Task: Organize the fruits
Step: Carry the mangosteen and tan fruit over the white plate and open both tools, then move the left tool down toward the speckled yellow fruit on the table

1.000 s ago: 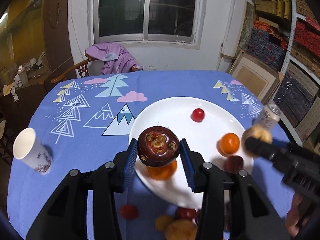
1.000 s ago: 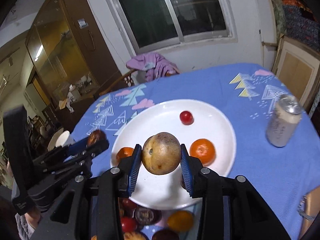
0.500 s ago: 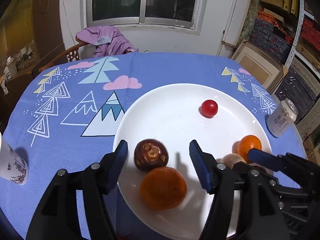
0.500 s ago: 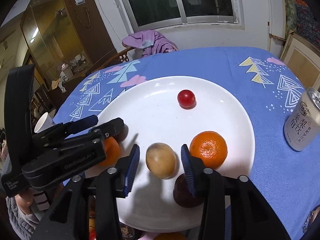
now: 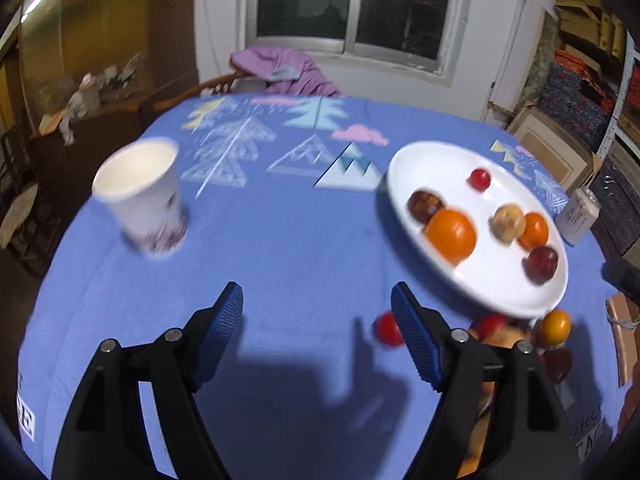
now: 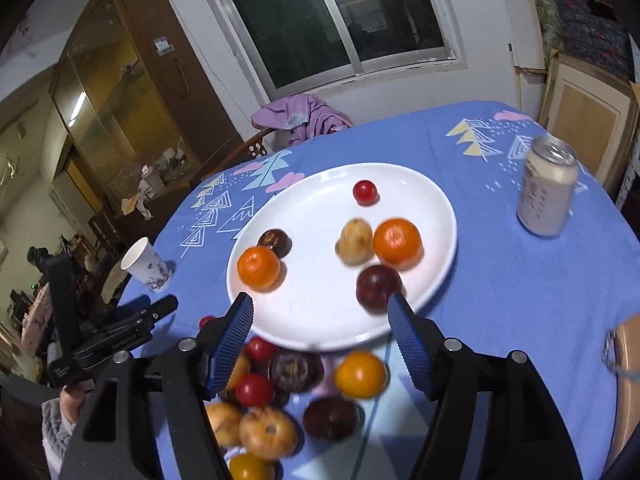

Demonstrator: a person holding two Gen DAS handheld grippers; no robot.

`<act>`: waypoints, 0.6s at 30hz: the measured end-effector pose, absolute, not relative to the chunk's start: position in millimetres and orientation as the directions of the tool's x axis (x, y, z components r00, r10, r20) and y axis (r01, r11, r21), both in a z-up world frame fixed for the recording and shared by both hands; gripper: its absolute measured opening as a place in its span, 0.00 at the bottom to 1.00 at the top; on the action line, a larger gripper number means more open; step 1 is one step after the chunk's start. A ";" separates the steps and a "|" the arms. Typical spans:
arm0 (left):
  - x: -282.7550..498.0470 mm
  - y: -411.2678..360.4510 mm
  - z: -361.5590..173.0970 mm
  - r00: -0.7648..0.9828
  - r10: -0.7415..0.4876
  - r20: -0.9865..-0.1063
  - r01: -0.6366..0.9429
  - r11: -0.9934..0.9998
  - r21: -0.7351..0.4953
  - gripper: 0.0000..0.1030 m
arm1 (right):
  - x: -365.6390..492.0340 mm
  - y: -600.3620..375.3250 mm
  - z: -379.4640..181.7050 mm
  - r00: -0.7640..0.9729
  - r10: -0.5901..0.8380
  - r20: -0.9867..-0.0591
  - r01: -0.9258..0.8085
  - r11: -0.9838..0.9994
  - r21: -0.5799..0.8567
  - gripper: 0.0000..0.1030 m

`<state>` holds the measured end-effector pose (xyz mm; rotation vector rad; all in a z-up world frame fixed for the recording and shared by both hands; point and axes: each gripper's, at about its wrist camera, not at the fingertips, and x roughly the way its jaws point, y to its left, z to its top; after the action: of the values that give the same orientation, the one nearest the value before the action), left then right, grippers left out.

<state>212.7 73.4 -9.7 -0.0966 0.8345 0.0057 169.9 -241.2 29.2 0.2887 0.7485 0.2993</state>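
Covering the table: a blue tablecloth [image 6: 500, 300] printed with trees, mountains and pink clouds.
Plate: a white plate [image 6: 320, 320] lies near the middle of the cloth, its near rim just beyond the right gripper's tips.
Fruit on the plate: six pieces. An orange [image 6: 259, 267] touches a dark brown fruit [image 6: 275, 241] on the left; a tan fruit [image 6: 354, 241] touches a second orange [image 6: 397, 243] on the right; a dark red plum [image 6: 378, 288] sits near the front rim; a small red tomato [image 6: 365, 192] sits alone at the back.
Loose fruit: a pile [image 6: 296, 392] of red, yellow, tan and dark pieces lies on the cloth in front of the plate, under the right gripper.
Can: a drink can [image 6: 546, 188] stands upright to the right of the plate, well apart from it.
Cup: a white paper cup [image 5: 140, 196] stands upright to the left of the plate.
Left gripper [image 5: 318, 328]: jaws opening, blue pads wide apart, only bare cloth between them; nothing held. A red tomato [image 5: 386, 328] lies just beside its right finger.
Right gripper [image 6: 320, 334]: jaws opening, nothing pressed between the pads; it hangs over the plate's near rim and the pile.
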 end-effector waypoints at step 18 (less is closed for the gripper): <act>182.5 27.0 2.9 0.703 -0.164 -0.692 0.102 0.986 -0.130 0.85 | 143.5 -287.6 3.0 0.682 0.407 -0.607 -0.057 0.858 0.510 0.74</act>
<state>182.5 27.0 2.9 -0.0843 0.7776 -0.1479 143.5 -287.6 3.0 0.4827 0.7827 0.2715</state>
